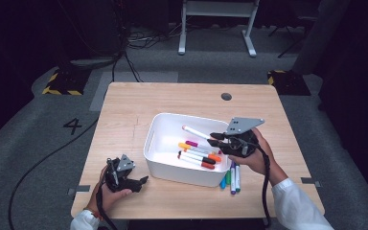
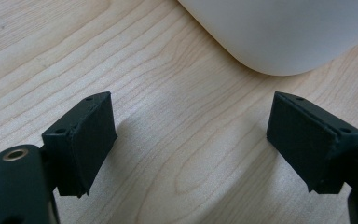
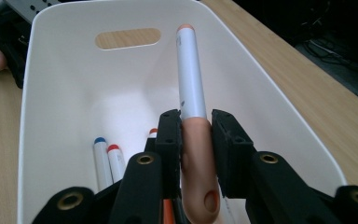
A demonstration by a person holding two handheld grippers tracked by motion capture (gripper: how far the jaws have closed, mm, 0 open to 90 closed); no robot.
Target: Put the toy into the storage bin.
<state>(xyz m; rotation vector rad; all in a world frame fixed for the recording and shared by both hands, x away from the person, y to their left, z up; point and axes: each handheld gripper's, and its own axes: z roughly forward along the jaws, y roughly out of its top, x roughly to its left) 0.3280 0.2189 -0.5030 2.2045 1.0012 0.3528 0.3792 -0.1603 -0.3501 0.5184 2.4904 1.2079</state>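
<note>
The wooden surface (image 1: 124,115) carries everything, and the right hand-held gripper (image 1: 214,139) hangs over its middle while the left hand-held gripper (image 1: 141,181) rests on it near the person's edge. Directly under the right hand-held gripper sits a white bin (image 1: 160,165), whose slotted end wall (image 3: 127,38) lies straight ahead of its jaws in the right gripper view. A rounded corner of that bin (image 2: 279,42) also lies just beyond the left hand-held gripper, a little to the side of its jaws.

The right hand-held gripper is pinching a peach-capped marker (image 3: 192,107) by its cap, the white barrel pointing out past the jaw tips over the inside of the bin. The left hand-held gripper has its jaws spread wide with bare wood between them.

Below the right hand-held gripper, on the bin floor, lie several more markers (image 1: 197,158) with orange, red, magenta and black caps. Just behind that hand-held gripper, outside the bin wall, a few loose markers (image 1: 232,178) lie on the surface, seemingly blue, green and purple, though they are small in the high view.
</note>
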